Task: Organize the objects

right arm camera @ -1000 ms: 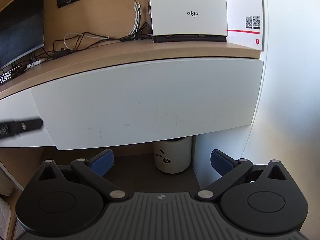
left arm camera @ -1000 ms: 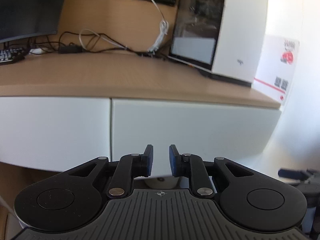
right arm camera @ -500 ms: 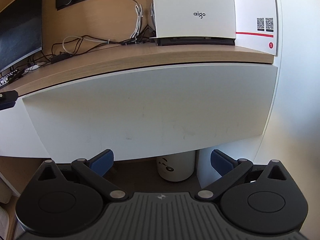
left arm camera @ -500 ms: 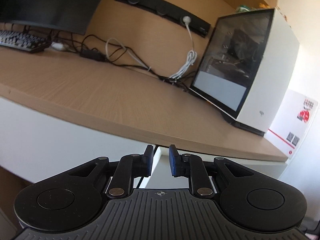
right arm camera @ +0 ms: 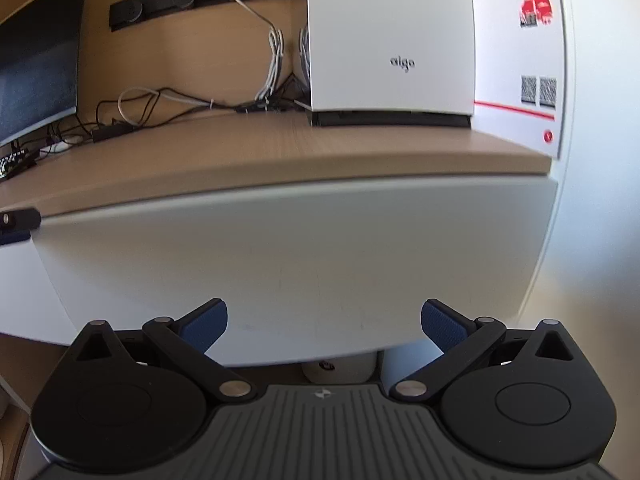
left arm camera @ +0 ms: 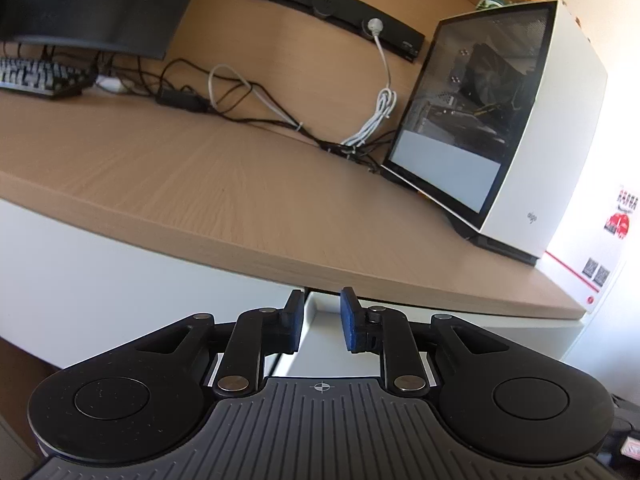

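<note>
Both tools are empty in front of the desk [left arm camera: 240, 184]: the left gripper [left arm camera: 321, 322] shows a narrow gap that has just been widening, with nothing between its pads, and the right gripper [right arm camera: 324, 322] stands wide apart. This looks like the approach step. No loose object to organize shows on the near edge; the white computer case [left arm camera: 532, 148] stands at the right end, so the next move calls for finding a target.

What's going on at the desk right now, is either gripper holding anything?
Nothing is held. The left gripper has a narrow gap that has just been widening, with nothing between its pads; the right gripper is wide open and empty. Both face the wooden desk, in front of its white drawer fronts, near the white aigo computer case.
</note>
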Available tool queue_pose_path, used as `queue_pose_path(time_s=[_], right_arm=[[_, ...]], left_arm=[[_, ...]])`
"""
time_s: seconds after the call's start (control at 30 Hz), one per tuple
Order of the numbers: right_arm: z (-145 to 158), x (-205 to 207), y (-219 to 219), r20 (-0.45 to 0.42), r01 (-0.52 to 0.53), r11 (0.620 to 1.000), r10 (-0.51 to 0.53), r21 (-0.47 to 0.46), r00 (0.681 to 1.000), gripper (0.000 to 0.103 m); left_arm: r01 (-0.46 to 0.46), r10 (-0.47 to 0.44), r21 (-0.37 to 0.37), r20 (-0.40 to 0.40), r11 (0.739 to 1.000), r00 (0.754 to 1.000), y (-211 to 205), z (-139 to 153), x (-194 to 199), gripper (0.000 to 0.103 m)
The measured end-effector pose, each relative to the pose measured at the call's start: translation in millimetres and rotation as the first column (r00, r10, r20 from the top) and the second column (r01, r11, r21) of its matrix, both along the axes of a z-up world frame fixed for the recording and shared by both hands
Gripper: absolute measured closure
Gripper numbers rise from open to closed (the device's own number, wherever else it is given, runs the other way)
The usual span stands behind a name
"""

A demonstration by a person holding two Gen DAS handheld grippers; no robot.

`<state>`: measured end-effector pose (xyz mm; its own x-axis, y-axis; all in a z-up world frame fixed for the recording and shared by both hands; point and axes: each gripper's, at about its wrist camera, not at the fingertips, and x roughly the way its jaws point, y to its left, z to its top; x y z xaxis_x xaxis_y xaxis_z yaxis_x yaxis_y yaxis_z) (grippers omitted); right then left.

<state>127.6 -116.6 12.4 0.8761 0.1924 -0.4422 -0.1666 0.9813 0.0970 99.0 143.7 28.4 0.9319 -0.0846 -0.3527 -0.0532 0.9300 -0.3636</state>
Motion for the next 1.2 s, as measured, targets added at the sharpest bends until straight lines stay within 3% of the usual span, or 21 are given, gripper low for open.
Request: queue_pose_path(time_s=[0.13, 0.23, 0.43, 1.17, 1.2], right_arm=[[21, 11, 9, 0.082, -0.022, 1.0, 0.021, 0.008, 0.996, 0.0], [33, 22, 20, 0.136, -0.029, 0.999, 0.031, -0.015, 0.99, 0.0], [39, 40, 34, 0.144, -0.053, 0.998, 0.057, -0.032, 0.988, 0.0], [39, 43, 33, 0.016, -0.12, 0.993, 0.119, 0.018, 0.993, 0.0], [39, 40, 34, 0.042, -0.106, 0.994, 0.106, 0.005, 0.994, 0.0]], left_arm=[[0.037, -0.038, -0.034, -0.044, 0.999, 0.998, 1, -3, 5, 0.06], [0.031, -0.033, -0.047, -0.041, 0.998, 0.999, -1, -7, 6, 0.056], [0.021, -0.021, -0.06, 0.001, 0.998, 1.0, 1, -9, 5, 0.059], [0.085, -0.084, 0.026, -0.032, 0.996, 0.996, -4, -2, 7, 0.056], [0.086, -0.085, 0.025, -0.032, 0.996, 0.996, -4, -3, 7, 0.056]])
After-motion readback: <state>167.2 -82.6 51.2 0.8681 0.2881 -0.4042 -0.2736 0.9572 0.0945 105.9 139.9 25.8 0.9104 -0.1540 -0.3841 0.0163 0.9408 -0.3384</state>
